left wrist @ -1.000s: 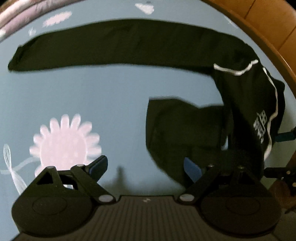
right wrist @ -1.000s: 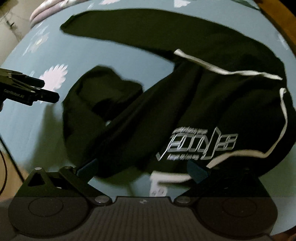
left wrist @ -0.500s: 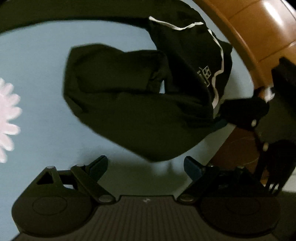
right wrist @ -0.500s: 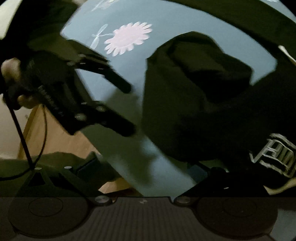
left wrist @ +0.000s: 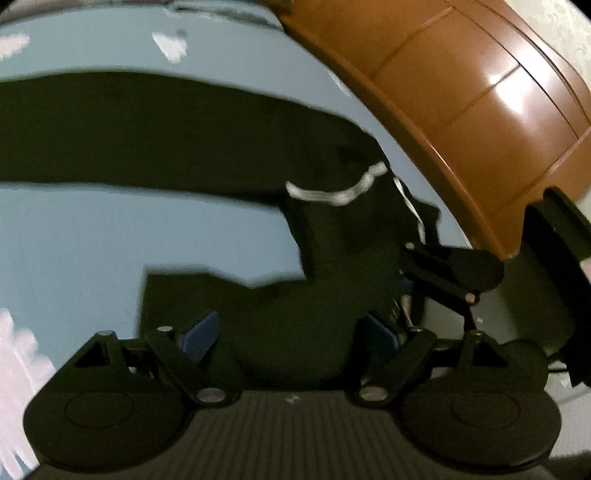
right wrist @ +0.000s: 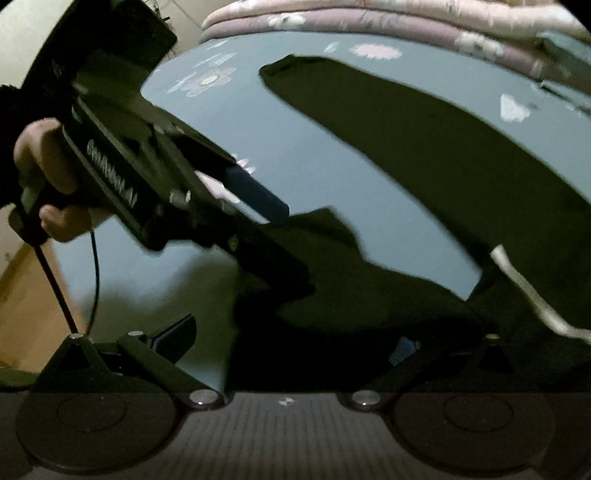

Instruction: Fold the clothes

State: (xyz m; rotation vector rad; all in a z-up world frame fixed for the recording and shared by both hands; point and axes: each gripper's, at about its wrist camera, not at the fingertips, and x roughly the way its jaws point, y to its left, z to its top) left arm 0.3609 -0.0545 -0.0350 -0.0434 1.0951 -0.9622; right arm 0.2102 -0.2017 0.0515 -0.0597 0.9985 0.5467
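- Black fabric fills the near part of both views: a black long-sleeved top with white piping (left wrist: 332, 280) lies bunched on the light blue flower-print bedsheet (left wrist: 110, 236), with one sleeve stretched flat across the far side.
- We judge we are early in the fold, gathering the crumpled near part to spread or double it over.
- Our left gripper (left wrist: 291, 332) stands wide apart with cloth lying between its blue pads; the jaws have just been closing a little, and the pads do not yet look pressed on the fabric.
- Our right gripper (right wrist: 295, 341) also shows its fingers spread, with dark cloth bunched across them; blur and shadow hide any real grip.
- Next we need both claws to close on an edge of the cloth, not on a thick wad, then lift evenly.
- Just to the right stands a brown wooden bed board (left wrist: 461, 110), which limits room on that side.
- At the far edge lies a pink folded quilt (right wrist: 369, 18), well apart from the top.
- The two grippers work close together, so they could knock each other.
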